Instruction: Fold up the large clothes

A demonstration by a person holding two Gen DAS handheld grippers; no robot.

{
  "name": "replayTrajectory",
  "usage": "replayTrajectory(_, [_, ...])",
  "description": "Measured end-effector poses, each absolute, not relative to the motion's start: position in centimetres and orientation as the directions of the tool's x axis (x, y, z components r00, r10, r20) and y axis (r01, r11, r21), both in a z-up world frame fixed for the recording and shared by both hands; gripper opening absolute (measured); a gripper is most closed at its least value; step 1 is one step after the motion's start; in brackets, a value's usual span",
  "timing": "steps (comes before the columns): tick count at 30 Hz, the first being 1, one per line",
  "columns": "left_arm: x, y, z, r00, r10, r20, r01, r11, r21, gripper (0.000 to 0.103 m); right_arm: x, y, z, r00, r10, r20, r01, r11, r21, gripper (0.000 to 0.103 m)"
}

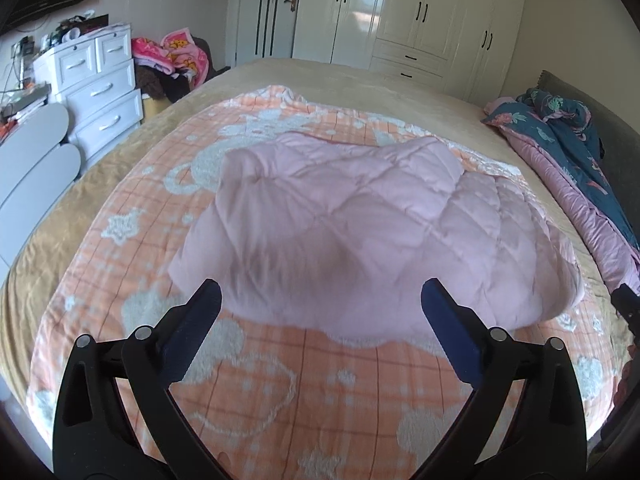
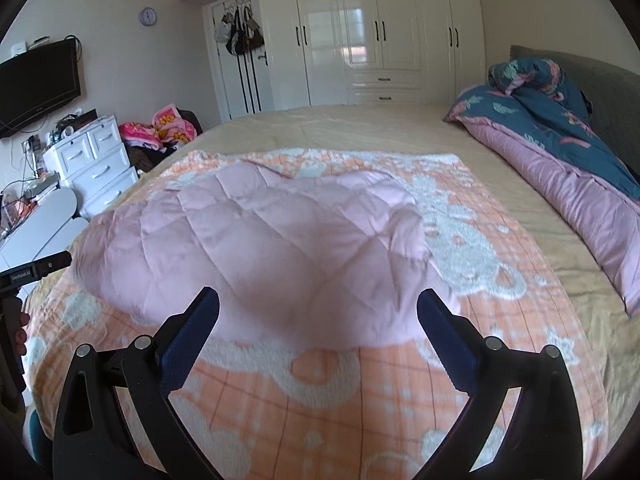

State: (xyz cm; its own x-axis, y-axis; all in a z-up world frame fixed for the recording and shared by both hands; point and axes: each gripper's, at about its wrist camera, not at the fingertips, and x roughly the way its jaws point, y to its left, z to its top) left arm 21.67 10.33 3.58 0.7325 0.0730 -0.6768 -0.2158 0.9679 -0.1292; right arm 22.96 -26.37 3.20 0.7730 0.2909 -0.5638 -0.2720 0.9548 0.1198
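- Hovering with jaws spread wide and nothing between them, the left tool [image 1: 321, 294] and the right tool [image 2: 318, 302] both hang just short of the near edge of the pink quilted garment [image 1: 360, 224]; neither touches it.
- The garment lies in a puffy, doubled-over heap on the orange patterned blanket [image 1: 260, 392], about mid-bed, well clear of the bed's [image 1: 352, 74] far edge.
- It looks soft, padded and light for its bulk. I'd expect it to slump and spring back, so a fold may not stay flat.
- Best hold, to my eye: pinch a firm hem or corner at the near edge, one tool towards each end, not the smooth, puffy middle.
- Sleeves, collar and any fastening can't be made out; the near edge is blurred and the underside is hidden.
- The other tool's handle [image 2: 36, 270] barely shows at the left of the right wrist view.
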Motion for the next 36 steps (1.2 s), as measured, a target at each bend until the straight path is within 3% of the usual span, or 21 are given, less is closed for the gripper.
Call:
replayTrajectory(12, [20.1, 11.0, 1.3, 0.684, 0.084, -0.725, -0.256, 0.958, -0.130, 0.094, 22.4, -29.1, 0.3, 0.735, 0.242, -0.633, -0.142, 0.968, 0.205, 0.099])
replayTrajectory(20, [20.9, 13.0, -0.6, 0.654, 0.033, -0.756, -0.310, 0.923, -0.228, 0.094, 24.5, -31.0, -1.9, 0.688, 0.246, -0.683, -0.016, 0.946, 0.325, 0.099])
replayTrajectory(26, [22.4, 15.2, -1.9, 0.659, -0.096, -0.746, -0.358, 0.832, -0.423, 0.094, 27.0, -31.4, -3.3, 0.651, 0.248, -0.718, 0.064, 0.924, 0.377, 0.099])
replayTrajectory(33, [24.4, 18.6, -4.1, 0.708, -0.223, -0.670, -0.434, 0.610, -0.662, 0.094, 29.6, -32.0, -5.2, 0.631, 0.316, -0.708, 0.151, 0.845, 0.512, 0.099])
replayTrajectory(36, [25.6, 19.1, -5.2, 0.708, -0.230, -0.668, -0.461, 0.565, -0.684, 0.094, 30.8, -32.3, -6.2, 0.627, 0.350, -0.696, 0.190, 0.798, 0.572, 0.099])
